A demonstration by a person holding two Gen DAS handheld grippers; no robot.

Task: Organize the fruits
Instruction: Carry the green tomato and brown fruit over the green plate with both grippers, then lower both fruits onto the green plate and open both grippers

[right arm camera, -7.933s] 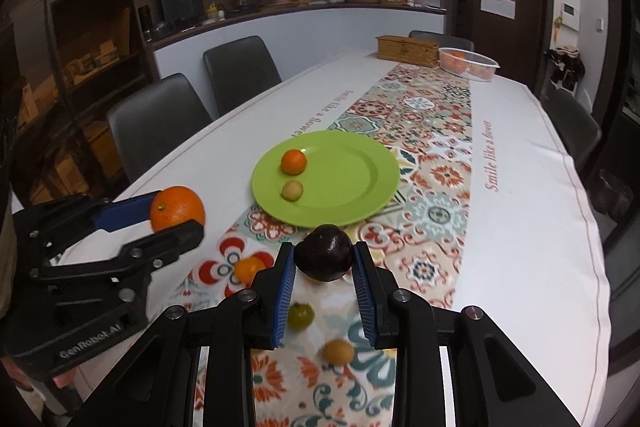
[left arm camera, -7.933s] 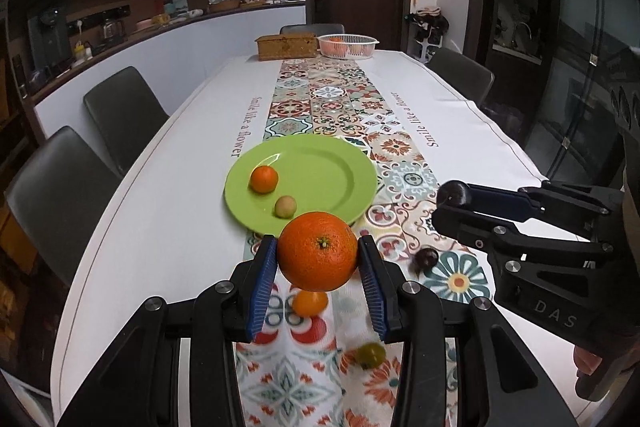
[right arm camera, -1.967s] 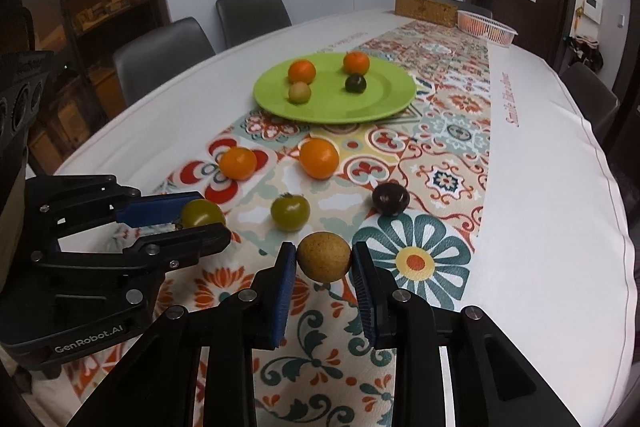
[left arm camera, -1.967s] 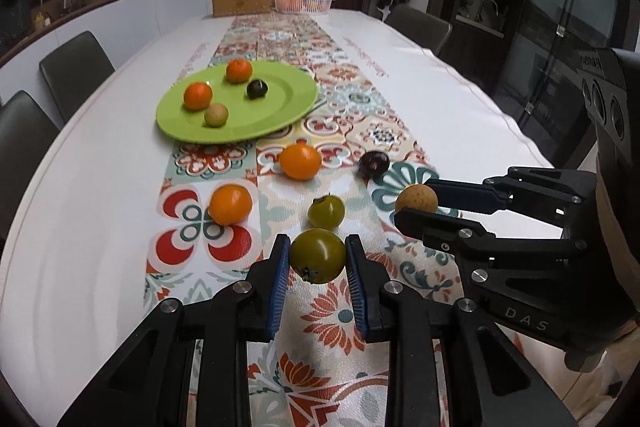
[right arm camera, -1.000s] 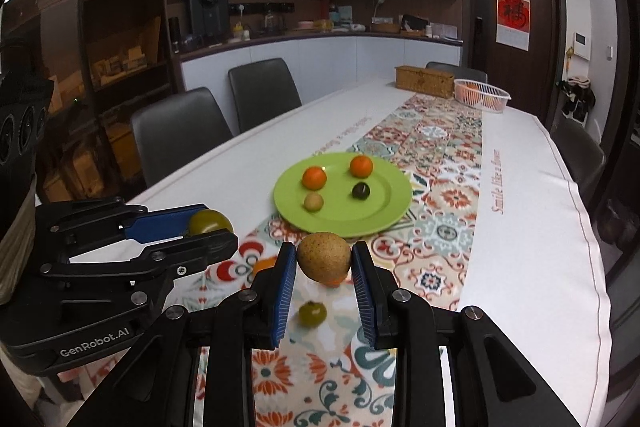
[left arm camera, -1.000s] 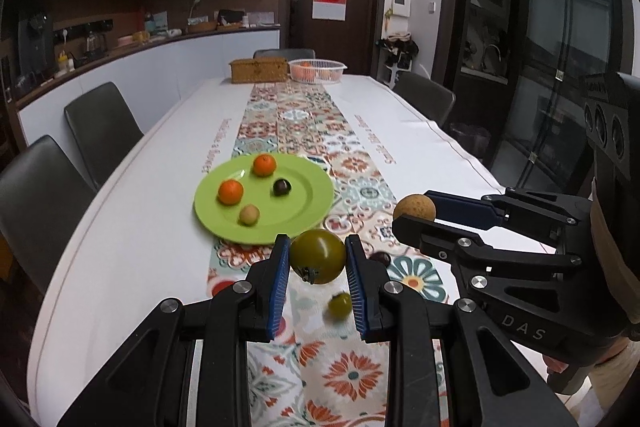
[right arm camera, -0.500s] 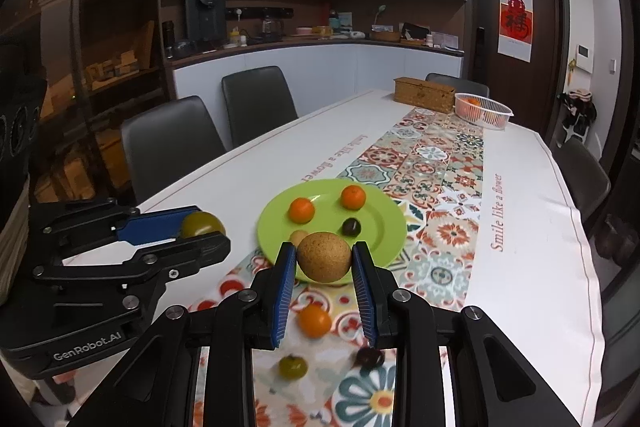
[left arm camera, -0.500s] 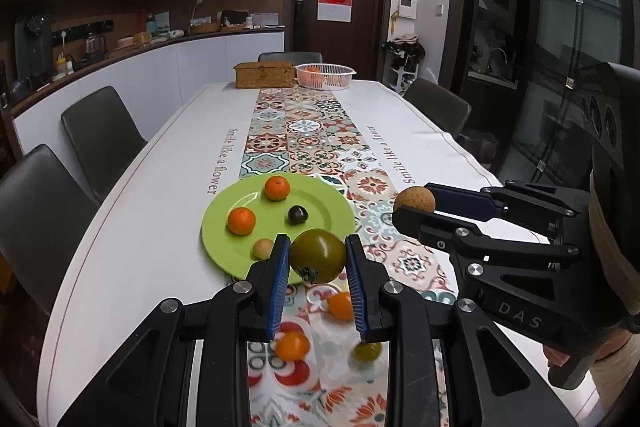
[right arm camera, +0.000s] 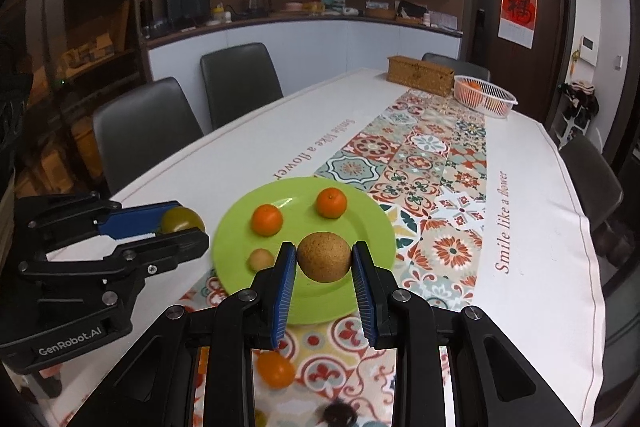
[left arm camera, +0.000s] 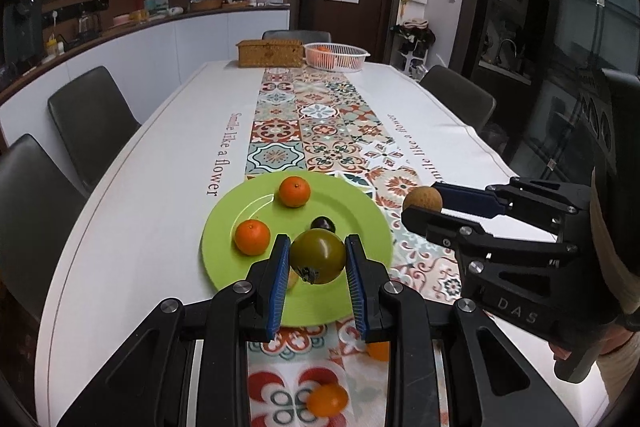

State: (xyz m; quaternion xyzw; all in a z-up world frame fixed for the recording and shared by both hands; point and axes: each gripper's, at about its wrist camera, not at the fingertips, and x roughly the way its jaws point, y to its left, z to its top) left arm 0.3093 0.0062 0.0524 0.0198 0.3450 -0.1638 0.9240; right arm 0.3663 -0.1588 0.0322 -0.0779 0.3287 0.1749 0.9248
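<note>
My left gripper (left arm camera: 318, 259) is shut on a green tomato (left arm camera: 318, 255) and holds it above the near part of the green plate (left arm camera: 360, 219). My right gripper (right arm camera: 324, 263) is shut on a round brown fruit (right arm camera: 324, 257) above the plate's near side (right arm camera: 236, 227). The plate holds two oranges (left arm camera: 295, 191) (left arm camera: 252, 236), a dark plum (left arm camera: 322, 223) and a small tan fruit (right arm camera: 261, 259). Each gripper also shows in the other's view: the right gripper (left arm camera: 420, 205), the left gripper (right arm camera: 182, 227).
Loose fruits lie on the patterned runner near me: orange ones (left arm camera: 327, 399) (right arm camera: 275, 369) and a dark one (right arm camera: 338, 415). A wicker box (left arm camera: 270, 53) and a white basket (left arm camera: 336, 56) stand at the table's far end. Chairs (left arm camera: 90, 119) line both sides.
Both grippers have moved forward over the table with their fruits and now hang above the green plate, which looks closer and larger than half a second ago.
</note>
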